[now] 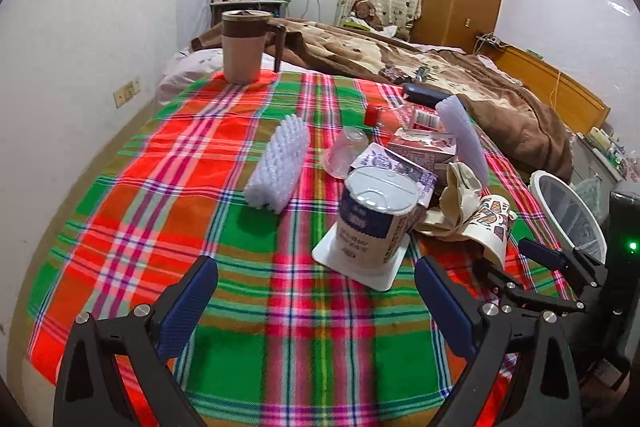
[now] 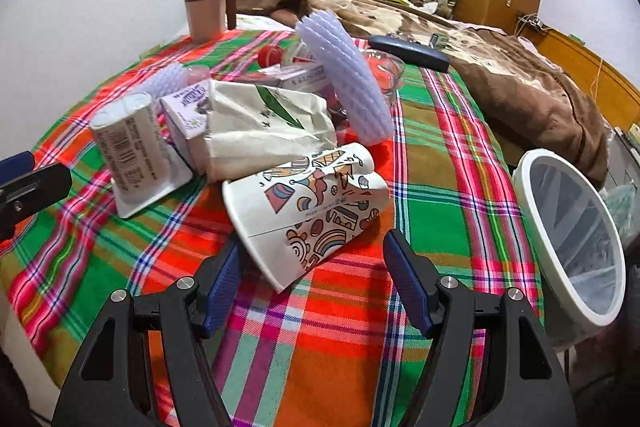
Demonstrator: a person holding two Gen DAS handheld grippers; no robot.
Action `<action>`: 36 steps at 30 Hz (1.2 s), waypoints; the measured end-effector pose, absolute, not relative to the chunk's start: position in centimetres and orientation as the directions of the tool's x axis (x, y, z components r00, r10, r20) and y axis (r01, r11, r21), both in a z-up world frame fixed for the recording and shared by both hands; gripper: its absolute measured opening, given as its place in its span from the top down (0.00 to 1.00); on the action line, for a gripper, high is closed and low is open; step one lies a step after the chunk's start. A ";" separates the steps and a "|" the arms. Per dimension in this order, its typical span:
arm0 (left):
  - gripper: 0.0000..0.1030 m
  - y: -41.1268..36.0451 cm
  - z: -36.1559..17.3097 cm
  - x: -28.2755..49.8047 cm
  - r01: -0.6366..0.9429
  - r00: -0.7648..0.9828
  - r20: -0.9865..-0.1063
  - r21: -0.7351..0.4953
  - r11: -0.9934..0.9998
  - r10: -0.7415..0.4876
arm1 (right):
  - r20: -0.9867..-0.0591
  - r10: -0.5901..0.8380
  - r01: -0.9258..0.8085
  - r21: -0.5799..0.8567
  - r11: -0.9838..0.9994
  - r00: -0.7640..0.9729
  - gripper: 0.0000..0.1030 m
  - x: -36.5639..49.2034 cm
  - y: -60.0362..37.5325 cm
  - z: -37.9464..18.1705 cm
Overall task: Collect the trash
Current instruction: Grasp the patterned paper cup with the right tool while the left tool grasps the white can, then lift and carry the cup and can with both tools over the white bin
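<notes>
Crushed paper cup (image 2: 308,203) with cartoon prints, lying on its side on the plaid cloth (image 2: 448,155) over the counter, at the near edge of the trash heap. Straddled by the right tongs (image 2: 314,273), spread open, left blue pad touching the cup's rim, right pad just clear of it. Behind it, touching: crumpled cream bag (image 2: 264,131), purple carton (image 2: 188,107), upturned yogurt tub (image 1: 376,215) (base up, on its square lid), pink carton (image 1: 424,147), clear cup (image 1: 348,151), red-capped bottle (image 1: 384,115), two rolls of white foam netting (image 1: 278,167). Left tongs (image 1: 316,291) open too, empty, low over the cloth just short of the tub. White-rimmed bin (image 2: 572,239) at the counter's right edge. Brown-banded mug (image 1: 244,47) at the far corner, well apart.
</notes>
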State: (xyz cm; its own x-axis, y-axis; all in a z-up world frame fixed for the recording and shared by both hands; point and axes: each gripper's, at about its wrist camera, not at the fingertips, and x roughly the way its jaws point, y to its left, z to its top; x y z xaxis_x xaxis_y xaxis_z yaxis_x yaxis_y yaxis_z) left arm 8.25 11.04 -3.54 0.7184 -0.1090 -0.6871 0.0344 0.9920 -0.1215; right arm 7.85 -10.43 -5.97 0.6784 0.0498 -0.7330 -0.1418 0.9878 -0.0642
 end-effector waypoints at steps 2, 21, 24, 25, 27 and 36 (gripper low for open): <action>0.03 10.6 -3.7 8.8 0.054 0.712 -0.692 -0.119 0.991 -0.122 | -0.726 0.040 -0.123 -0.061 0.991 0.686 0.31 8.0 -10.9 -5.9; 0.54 8.3 -4.9 12.2 0.126 0.698 -0.693 -0.129 0.984 -0.181 | -0.692 0.056 -0.069 0.010 0.998 0.719 0.77 8.8 -12.6 -5.4; 0.55 8.2 -4.9 12.3 0.126 0.704 -0.687 -0.130 0.984 -0.181 | -0.694 0.061 -0.064 0.021 0.998 0.718 0.79 8.9 -13.0 -5.4; 0.55 8.2 -4.9 12.3 0.125 0.704 -0.686 -0.131 0.983 -0.181 | -0.693 0.062 -0.061 0.026 0.998 0.719 0.80 9.0 -13.1 -5.4; 0.55 8.1 -4.9 12.1 0.124 0.708 -0.683 -0.128 0.984 -0.178 | -0.688 0.075 -0.063 0.042 0.997 0.722 0.81 9.0 -13.3 -5.4; 0.55 8.1 -3.8 10.7 0.127 0.733 -0.654 -0.135 0.983 -0.184 | -0.668 0.150 -0.082 0.132 0.988 0.729 0.81 8.7 -14.2 -5.1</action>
State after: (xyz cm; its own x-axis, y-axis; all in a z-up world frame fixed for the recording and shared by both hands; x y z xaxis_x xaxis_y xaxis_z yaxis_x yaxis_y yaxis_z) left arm 10.72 8.05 -3.82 0.7334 -0.1844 -0.6544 0.1268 0.9827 -0.1348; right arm 8.75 -14.20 -5.12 0.7292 0.1495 -0.6678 -0.0818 0.9879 0.1319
